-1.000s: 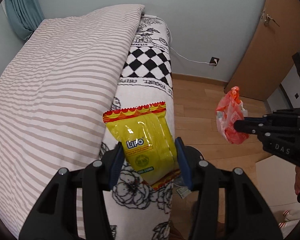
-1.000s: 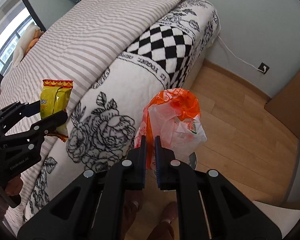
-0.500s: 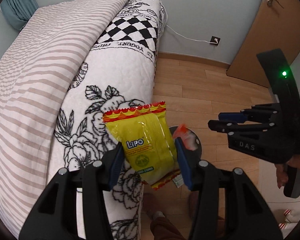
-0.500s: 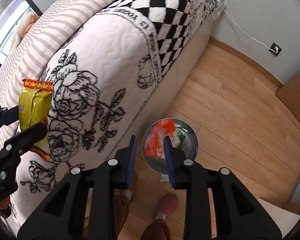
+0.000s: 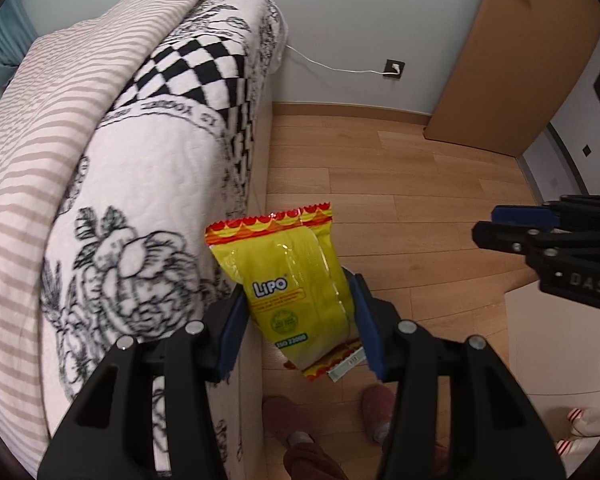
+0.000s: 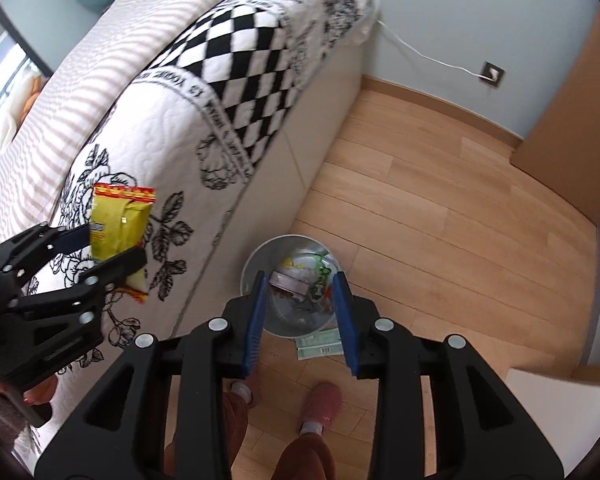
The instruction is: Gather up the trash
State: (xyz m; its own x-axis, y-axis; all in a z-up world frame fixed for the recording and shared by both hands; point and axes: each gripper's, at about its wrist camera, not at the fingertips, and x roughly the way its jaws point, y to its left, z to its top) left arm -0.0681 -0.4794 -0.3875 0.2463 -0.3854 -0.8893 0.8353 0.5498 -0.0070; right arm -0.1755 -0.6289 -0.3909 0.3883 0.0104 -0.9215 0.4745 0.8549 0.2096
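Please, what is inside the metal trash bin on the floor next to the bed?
The metal trash bin holds mixed rubbish: crumpled wrappers and plastic with green, white and orange parts. The open right gripper hangs above it and covers part of the inside, so the bottom cannot be seen.

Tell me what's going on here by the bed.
A person is collecting trash with a handheld gripper in each hand. The left gripper is shut on a yellow Lipo snack wrapper, held up beside the bed. The right gripper is open and holds nothing, its fingers hanging above a round metal bin on the wood floor that already has rubbish in it. A scrap of paper lies on the floor next to the bin.
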